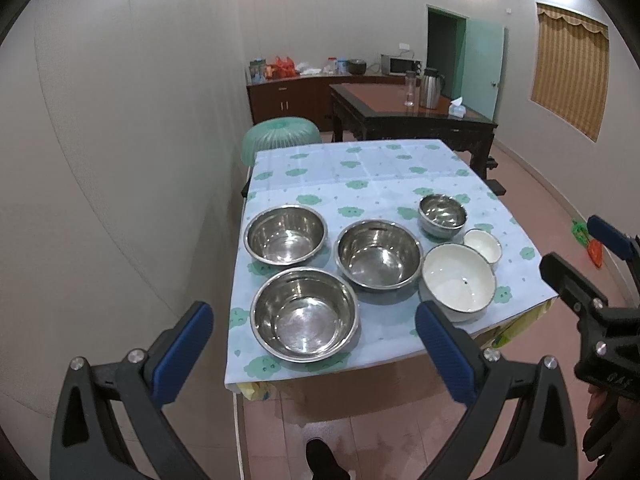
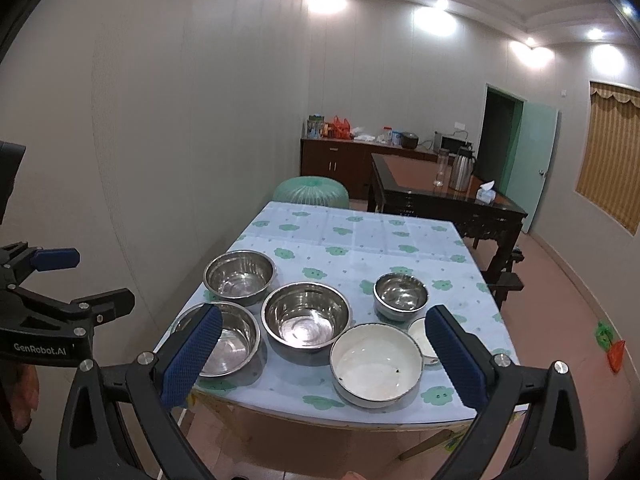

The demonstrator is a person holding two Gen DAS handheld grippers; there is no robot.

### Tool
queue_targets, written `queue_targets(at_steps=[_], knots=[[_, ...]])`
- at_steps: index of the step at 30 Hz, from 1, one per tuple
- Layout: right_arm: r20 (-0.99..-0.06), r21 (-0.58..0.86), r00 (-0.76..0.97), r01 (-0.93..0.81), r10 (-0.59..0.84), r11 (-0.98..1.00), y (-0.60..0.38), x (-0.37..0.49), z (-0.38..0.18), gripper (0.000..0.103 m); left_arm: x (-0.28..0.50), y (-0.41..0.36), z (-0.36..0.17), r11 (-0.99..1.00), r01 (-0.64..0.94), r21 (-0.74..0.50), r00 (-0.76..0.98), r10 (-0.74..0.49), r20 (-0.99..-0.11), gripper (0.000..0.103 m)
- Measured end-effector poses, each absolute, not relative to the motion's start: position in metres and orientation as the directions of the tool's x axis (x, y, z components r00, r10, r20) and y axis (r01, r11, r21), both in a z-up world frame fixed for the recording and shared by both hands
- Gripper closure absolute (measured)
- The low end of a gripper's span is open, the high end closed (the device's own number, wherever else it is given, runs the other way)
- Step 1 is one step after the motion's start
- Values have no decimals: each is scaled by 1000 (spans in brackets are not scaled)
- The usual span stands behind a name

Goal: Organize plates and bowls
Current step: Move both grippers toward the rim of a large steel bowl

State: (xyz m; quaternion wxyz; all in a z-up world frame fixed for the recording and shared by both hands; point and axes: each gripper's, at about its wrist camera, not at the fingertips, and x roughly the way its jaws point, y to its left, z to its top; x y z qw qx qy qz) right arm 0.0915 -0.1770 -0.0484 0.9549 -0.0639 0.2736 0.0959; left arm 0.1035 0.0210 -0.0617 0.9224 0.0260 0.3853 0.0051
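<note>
Three large steel bowls stand on the table (image 1: 360, 176): one at the near left (image 1: 305, 314), one behind it (image 1: 285, 233), one in the middle (image 1: 379, 254). A small steel bowl (image 1: 442, 215), a large white bowl (image 1: 459, 281) and a small white bowl (image 1: 483, 245) stand to the right. My left gripper (image 1: 314, 344) is open and empty, held above the near edge in front of the near left bowl. My right gripper (image 2: 324, 354) is open and empty, held above the near edge before the middle steel bowl (image 2: 306, 317) and large white bowl (image 2: 376, 364).
The table has a light cloth with green prints (image 2: 360, 240). A green stool (image 1: 281, 138) stands behind it by the left wall. A dark wooden table (image 1: 412, 116) with a flask and tissue box stands farther back. A sideboard (image 1: 288, 96) lines the far wall.
</note>
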Motion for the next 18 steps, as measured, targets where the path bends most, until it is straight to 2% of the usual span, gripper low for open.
queue_targets(at_steps=[8,18], knots=[[-604,-39,779,-243,170,969,-159,128,-66,1,139,42,-85,1000,-1,26,665,20,-747,1],[-640,-44,751,-251,166,967,-120,176,-78,1,187,86,-102,1000,6,-14,639,-15,-769,1]])
